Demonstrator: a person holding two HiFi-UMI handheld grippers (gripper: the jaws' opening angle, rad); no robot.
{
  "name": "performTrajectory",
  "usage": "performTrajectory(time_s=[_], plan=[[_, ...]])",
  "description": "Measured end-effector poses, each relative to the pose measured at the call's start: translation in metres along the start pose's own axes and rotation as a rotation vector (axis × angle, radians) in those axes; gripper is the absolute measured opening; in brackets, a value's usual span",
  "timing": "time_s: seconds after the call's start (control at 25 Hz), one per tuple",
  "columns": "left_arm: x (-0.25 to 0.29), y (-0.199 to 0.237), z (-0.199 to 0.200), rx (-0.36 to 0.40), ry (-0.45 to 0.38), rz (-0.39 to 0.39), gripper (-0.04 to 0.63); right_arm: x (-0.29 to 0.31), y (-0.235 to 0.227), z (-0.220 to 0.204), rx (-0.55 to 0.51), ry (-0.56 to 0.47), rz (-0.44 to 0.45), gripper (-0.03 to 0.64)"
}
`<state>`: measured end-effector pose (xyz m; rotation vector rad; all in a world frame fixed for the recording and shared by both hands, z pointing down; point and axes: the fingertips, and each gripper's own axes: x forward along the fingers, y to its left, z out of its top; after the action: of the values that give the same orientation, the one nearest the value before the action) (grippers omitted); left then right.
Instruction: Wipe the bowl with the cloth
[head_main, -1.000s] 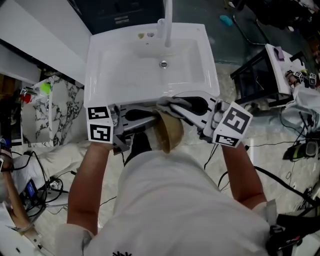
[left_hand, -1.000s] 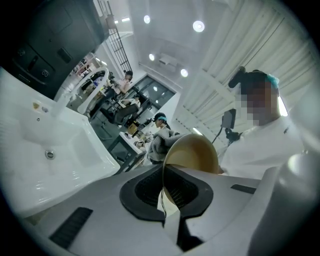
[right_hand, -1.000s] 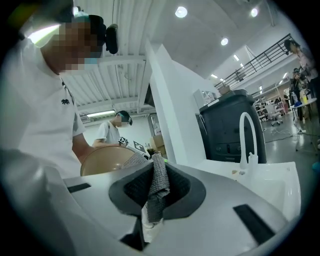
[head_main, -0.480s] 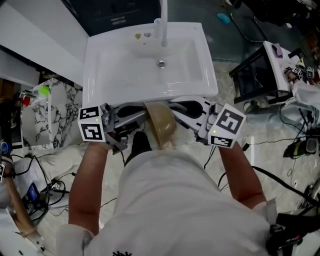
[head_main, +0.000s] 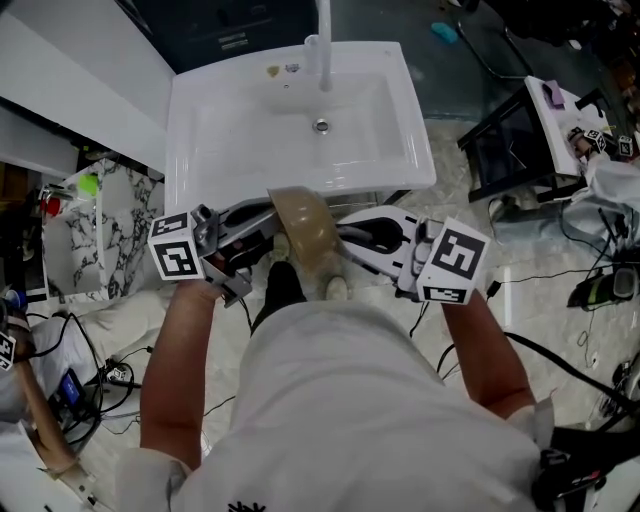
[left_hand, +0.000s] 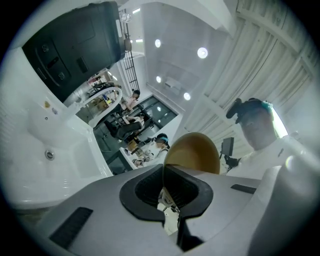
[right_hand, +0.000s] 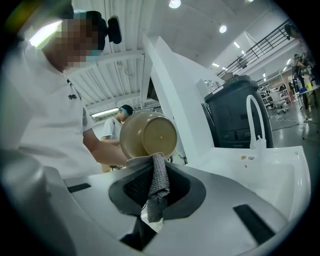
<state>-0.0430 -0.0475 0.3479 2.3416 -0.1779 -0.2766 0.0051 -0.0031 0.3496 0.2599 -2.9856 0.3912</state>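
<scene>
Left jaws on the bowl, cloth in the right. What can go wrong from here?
1. The left gripper pinches only the rim of the bowl; a push from the cloth may lever it loose.
2. The bowl hangs in front of the sink, not over the basin, so a slip would probably drop it to the floor.

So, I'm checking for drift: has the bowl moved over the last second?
Yes. In the head view the bowl has come closer to the sink's front edge, and slightly leftward.
</scene>
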Motion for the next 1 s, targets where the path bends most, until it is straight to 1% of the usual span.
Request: performTrajectory(time_s=[0.16, 0.28, 0.52, 0.84, 1.0], plan=[[-0.003, 0.006, 0.002, -0.012, -0.019, 0.013, 0.018, 0.001, 0.013, -0.001, -0.003, 0.016, 0.037, 0.037], [-0.004, 0.01, 0.003, -0.008, -0.018, 0.031, 0.018, 0.0, 0.026, -0.001, -0.014, 0.022, 0.073, 0.037], [-0.01, 0.016, -0.002, -0.01, -0.014, 0.052, 0.018, 0.002, 0.044, 0.009, -0.014, -0.005, 0.127, 0.037], [-0.014, 0.019, -0.008, -0.037, -0.012, 0.061, 0.018, -0.008, 0.047, 0.039, -0.018, -0.104, 0.166, 0.037], [-0.017, 0.017, -0.015, -0.039, 0.012, 0.054, 0.018, -0.01, 0.046, 0.053, -0.024, -0.147, 0.179, 0.037]])
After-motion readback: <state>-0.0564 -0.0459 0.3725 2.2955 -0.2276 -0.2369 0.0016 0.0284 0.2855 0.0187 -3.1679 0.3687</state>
